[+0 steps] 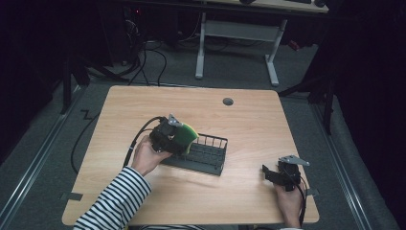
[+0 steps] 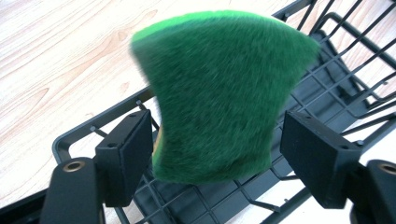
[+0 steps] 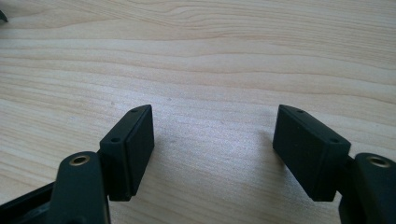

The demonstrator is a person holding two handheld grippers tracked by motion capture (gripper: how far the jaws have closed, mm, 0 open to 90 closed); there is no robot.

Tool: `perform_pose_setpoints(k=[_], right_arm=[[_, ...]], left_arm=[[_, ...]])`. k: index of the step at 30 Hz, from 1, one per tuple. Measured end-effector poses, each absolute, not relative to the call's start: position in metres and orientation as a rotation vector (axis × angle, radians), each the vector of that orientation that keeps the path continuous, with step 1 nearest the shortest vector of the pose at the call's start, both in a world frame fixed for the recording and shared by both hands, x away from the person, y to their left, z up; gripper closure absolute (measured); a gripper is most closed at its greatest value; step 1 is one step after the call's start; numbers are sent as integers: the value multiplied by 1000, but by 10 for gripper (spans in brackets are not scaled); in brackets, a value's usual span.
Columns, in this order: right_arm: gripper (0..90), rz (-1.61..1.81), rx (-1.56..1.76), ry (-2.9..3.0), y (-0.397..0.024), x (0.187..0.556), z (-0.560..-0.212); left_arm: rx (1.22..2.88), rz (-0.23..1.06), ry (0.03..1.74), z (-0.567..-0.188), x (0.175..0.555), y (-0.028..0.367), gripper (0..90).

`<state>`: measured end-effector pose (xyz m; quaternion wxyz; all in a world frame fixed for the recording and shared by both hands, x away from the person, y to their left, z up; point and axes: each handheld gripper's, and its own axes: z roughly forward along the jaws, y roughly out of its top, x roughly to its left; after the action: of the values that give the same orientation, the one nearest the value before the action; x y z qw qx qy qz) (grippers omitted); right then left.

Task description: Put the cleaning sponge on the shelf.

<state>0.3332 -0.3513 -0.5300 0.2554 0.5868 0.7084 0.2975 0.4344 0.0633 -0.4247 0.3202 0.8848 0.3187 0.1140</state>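
Note:
A green scouring sponge with a yellow-green edge (image 1: 187, 133) (image 2: 219, 93) hangs over the left end of a black wire basket (image 1: 213, 162) (image 2: 93, 129) on the wooden table (image 1: 249, 124). My left gripper (image 1: 179, 142) (image 2: 215, 126) is above that end of the basket. Its jaws stand wide apart on either side of the sponge, which looks blurred and sits close to the left jaw. My right gripper (image 1: 266, 173) (image 3: 215, 116) rests low over bare wood near the table's front right, open with nothing between its jaws.
A round cable hole (image 1: 228, 101) is set in the table near the far edge. The left gripper's cable (image 1: 136, 139) loops off the table's left side. A white-legged desk (image 1: 237, 45) stands beyond on the grey floor.

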Motion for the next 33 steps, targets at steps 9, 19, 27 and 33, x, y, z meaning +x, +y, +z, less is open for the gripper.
perform_pose_setpoints(k=[9, 19, 27, 33], right_arm=[[294, 810, 1594, 1922, -351, 333, -530], [294, 807, 1593, 1923, -351, 333, -530], [294, 807, 1594, 1923, -351, 333, -530], [294, 807, 1594, 1923, -351, 333, -530]], left_arm=[[2264, 317, 822, -413, 427, 75, 226], [2177, 335, 857, -403, 422, 101, 255], [2098, 338, 904, -396, 419, 129, 259], [2064, 350, 934, -392, 416, 147, 256]])
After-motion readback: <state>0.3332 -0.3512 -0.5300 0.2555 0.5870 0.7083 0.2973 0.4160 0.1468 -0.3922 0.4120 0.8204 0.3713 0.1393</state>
